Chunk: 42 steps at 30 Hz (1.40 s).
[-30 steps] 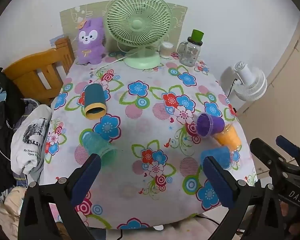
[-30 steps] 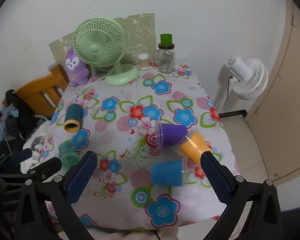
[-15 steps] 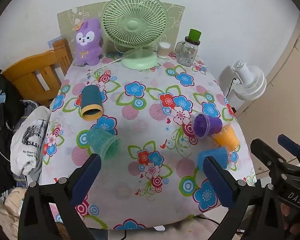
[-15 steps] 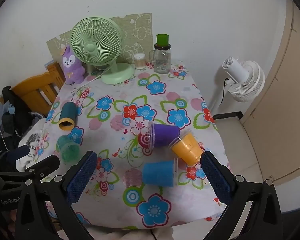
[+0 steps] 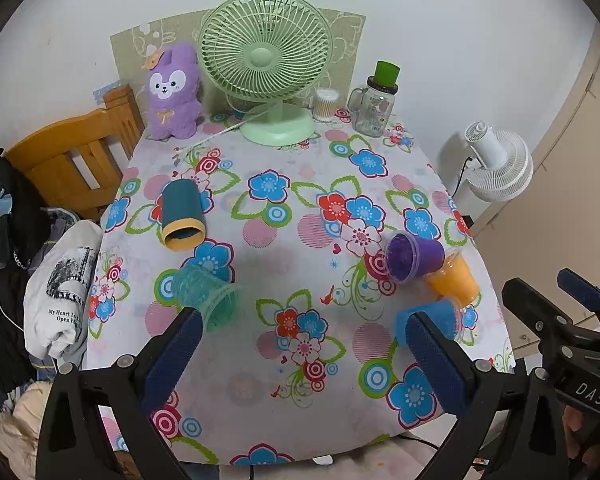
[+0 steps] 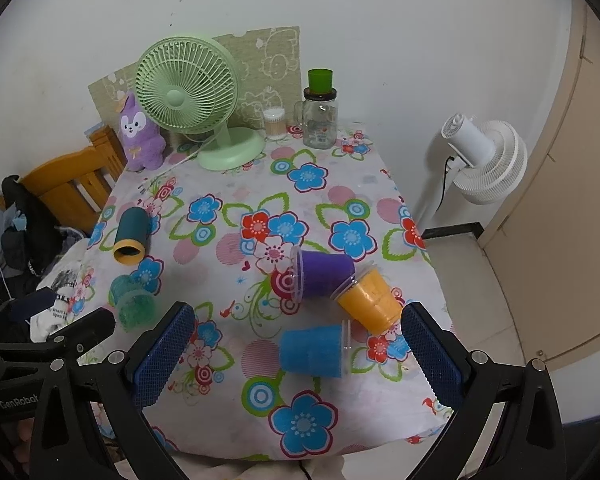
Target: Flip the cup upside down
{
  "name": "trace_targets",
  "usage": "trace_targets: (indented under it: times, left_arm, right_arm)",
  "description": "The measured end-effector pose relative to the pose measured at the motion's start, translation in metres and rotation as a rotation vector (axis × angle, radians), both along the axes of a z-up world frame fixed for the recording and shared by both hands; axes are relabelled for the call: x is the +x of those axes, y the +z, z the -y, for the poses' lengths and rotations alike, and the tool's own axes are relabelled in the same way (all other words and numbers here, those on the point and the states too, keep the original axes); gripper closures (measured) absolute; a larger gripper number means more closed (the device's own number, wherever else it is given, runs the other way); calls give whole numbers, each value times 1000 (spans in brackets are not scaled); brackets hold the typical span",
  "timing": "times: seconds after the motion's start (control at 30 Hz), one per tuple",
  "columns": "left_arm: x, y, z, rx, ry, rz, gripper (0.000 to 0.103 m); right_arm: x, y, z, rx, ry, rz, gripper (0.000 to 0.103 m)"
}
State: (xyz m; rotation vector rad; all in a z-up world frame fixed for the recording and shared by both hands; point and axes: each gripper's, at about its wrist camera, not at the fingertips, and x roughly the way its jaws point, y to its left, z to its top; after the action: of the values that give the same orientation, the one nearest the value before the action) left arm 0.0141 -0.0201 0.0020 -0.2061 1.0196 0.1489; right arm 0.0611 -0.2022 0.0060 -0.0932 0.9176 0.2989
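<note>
Several cups lie on their sides on the floral tablecloth (image 5: 300, 216): a dark teal cup with a yellow rim (image 5: 181, 215) (image 6: 131, 235), a clear green cup (image 5: 209, 295) (image 6: 133, 304), a purple cup (image 5: 414, 255) (image 6: 323, 273), an orange cup (image 5: 454, 281) (image 6: 370, 300) and a blue cup (image 5: 432, 316) (image 6: 314, 351). My left gripper (image 5: 300, 354) is open and empty above the table's near edge. My right gripper (image 6: 298, 356) is open and empty, with the blue cup showing between its fingers.
At the back stand a green desk fan (image 5: 266, 64), a purple plush rabbit (image 5: 174, 94), a glass jar with a green cup on top (image 5: 374, 106) and a swab jar (image 5: 326, 104). A wooden chair (image 5: 68, 160) with clothes is left; a white floor fan (image 6: 484, 160) is right.
Both grippers have drawn back and risen a little, so the table looks smaller and farther. The cups have not moved. Both grippers stay open.
</note>
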Motion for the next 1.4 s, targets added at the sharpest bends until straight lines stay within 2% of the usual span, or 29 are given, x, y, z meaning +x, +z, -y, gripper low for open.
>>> trace_targets:
  times: [0.77,1.07,1.4]
  left_arm:
    - [3,-5,-4,8,5,-22,1]
    - [18,-12,5,27,3,-56,1]
    - [46,-28,26,-2,-25,-113,1]
  right_arm:
    - [7,-6,-2,-9,-11,-32,0]
    - [18,-10,-1,-25,1,-56,0]
    - [47,-18,13,-33,-11,-115,0]
